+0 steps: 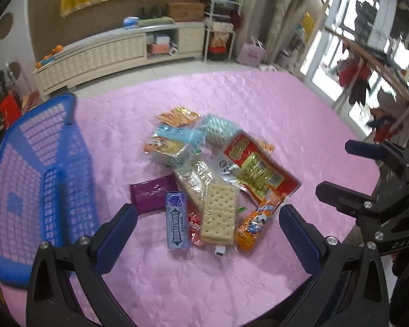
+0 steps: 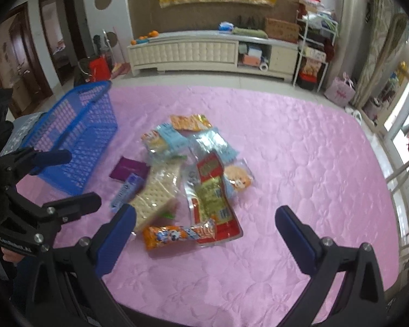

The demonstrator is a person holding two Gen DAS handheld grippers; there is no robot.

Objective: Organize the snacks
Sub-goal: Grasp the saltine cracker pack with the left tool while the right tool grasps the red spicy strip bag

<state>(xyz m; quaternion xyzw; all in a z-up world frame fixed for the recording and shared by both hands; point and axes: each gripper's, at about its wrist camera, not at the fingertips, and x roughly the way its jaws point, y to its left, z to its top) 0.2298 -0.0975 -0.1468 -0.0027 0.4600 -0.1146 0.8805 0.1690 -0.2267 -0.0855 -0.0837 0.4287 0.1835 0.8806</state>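
Observation:
A heap of snack packs lies on the pink cloth. It holds a cracker pack (image 1: 219, 215) (image 2: 156, 190), a blue gum box (image 1: 176, 219) (image 2: 126, 192), a purple packet (image 1: 152, 194) (image 2: 128, 168), a red and yellow bag (image 1: 260, 167) (image 2: 214, 196) and an orange wrapped bar (image 1: 255, 222) (image 2: 180, 235). A blue plastic basket (image 1: 16, 179) (image 2: 76, 136) stands left of the heap, nothing visible in it. My left gripper (image 1: 208, 226) is open and empty, just short of the heap. My right gripper (image 2: 205, 226) is open and empty over the heap's near edge.
The pink quilted cloth (image 1: 231, 272) (image 2: 313, 163) covers the table. The right gripper shows at the right of the left wrist view (image 1: 340, 169); the left gripper shows at the left of the right wrist view (image 2: 76, 177). A cream cabinet (image 2: 204, 51) stands beyond.

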